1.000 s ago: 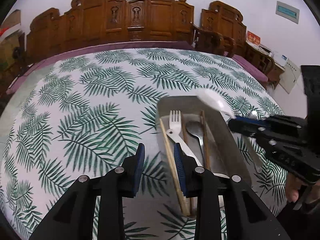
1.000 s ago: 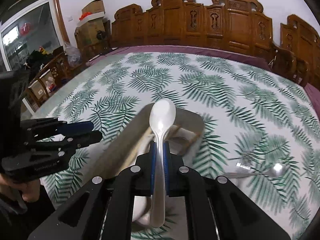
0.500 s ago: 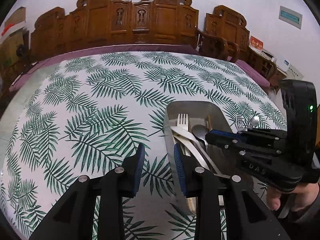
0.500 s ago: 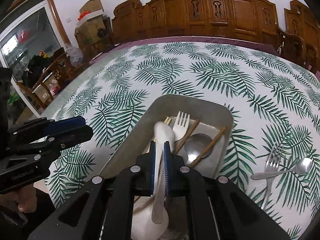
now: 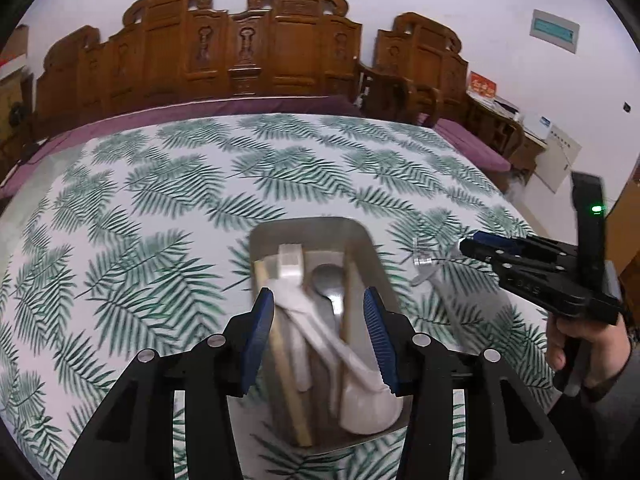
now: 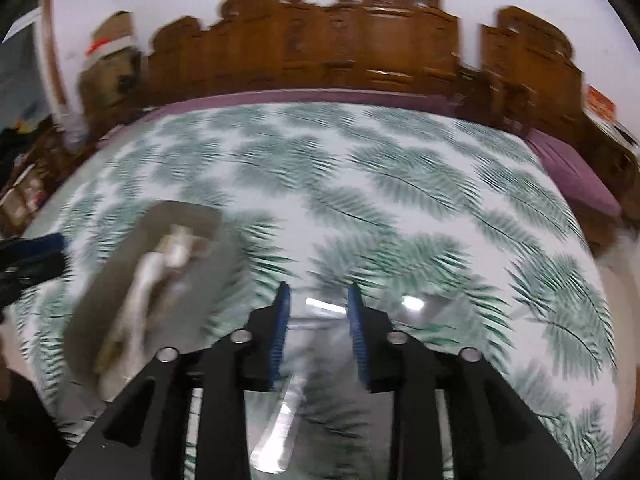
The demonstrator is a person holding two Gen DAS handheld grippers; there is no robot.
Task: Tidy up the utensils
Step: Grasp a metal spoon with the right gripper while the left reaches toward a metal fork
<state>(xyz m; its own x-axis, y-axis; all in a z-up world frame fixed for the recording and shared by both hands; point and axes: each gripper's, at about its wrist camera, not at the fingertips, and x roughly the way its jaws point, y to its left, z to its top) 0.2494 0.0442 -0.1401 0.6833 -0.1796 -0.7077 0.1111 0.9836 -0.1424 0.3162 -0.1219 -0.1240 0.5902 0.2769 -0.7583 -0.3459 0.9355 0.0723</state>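
A grey metal tray (image 5: 376,256) sits on the leaf-print tablecloth and holds a white plastic fork (image 5: 291,264), a white plastic spoon (image 5: 368,404), a metal spoon (image 5: 328,280) and wooden chopsticks (image 5: 288,364). My left gripper (image 5: 320,336) is open and empty, low over the tray's near half. My right gripper (image 6: 318,332) is open, right of the tray (image 6: 132,280), over a metal fork (image 6: 280,432) and near a metal spoon (image 6: 436,308) lying on the cloth. It also shows in the left wrist view (image 5: 468,246). The right wrist view is blurred.
The table (image 5: 160,208) carries a green leaf-print cloth. Carved wooden chairs (image 5: 240,48) line its far side. A purple cushion (image 6: 576,176) lies at the far right edge.
My right gripper has let go of the white spoon in the tray, opened and swung right over the metal fork and spoon. My left gripper has opened and moved over the tray.
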